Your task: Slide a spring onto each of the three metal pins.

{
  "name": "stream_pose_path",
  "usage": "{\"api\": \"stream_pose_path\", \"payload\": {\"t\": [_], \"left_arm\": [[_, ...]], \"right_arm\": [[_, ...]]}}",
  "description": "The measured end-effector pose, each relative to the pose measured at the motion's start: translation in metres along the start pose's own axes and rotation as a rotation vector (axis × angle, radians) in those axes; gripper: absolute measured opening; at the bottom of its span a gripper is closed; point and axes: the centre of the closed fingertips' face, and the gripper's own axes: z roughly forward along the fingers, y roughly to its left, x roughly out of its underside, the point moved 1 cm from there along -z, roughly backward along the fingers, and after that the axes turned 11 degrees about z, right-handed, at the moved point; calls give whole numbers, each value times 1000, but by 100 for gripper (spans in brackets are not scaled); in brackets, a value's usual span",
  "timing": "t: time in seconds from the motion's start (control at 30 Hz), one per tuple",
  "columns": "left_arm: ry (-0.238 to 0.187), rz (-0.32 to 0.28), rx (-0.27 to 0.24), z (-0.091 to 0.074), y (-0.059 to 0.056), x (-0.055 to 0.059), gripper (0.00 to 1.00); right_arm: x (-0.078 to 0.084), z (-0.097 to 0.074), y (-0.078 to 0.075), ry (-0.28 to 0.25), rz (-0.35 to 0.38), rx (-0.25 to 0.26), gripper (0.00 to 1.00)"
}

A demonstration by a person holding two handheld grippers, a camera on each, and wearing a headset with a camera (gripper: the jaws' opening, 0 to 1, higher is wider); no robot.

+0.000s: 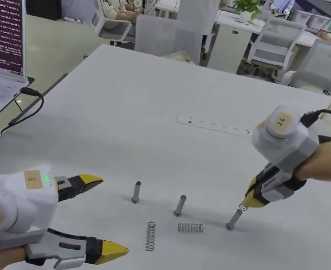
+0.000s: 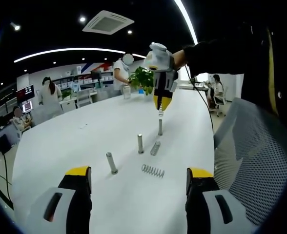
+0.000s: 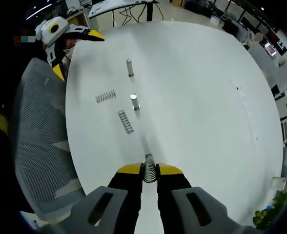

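**Head view: third spring at the mouth of the right pin, two pins bare**

Left hand-held gripper (image 1: 113, 214) hovers over the near edge of the tabletop (image 1: 154, 101). Its jaws stand wide apart and carry nothing.

Left pin (image 1: 136, 192) stands upright and bare. One loose spring (image 1: 150, 235) lies flat on the tabletop, near and in front of it, between the left pin and the middle pin (image 1: 180, 205), which is also upright and bare. A second loose spring (image 1: 190, 228) lies crosswise just in front of the middle pin, apart from it.

Right pin (image 1: 233, 218) stands at the far right of the row. Right hand-held gripper (image 1: 247, 203) is directly above its top, jaws closed on the held spring (image 3: 149, 171). The right gripper view shows the coil pinched between the yellow tips, with its free end pointing down toward the pin. Whether the coil has begun to pass over the pin top cannot be told.

Risks, as judged:
- The pins appear free-standing, so a sideways push from a misaligned coil could topple the right pin.
- The jaws squeeze the coil from its sides, so a flattened bore could bind on the pin.
- A slipping grip could fling the spring away.

The springs are slim, bright open-wound wire. The pins are short grey metal rods with wider bases.
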Motion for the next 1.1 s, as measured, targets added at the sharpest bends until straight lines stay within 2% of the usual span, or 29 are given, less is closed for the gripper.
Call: {"api": "stream_pose_path", "payload": {"t": [0.73, 1.1], "left_arm": [[4, -3, 9, -1, -1, 0, 73], [4, -4, 10, -1, -1, -1, 72]], "right_arm": [[3, 15, 0, 18, 14, -21, 8], [6, 28, 3, 25, 15, -25, 8]]}}
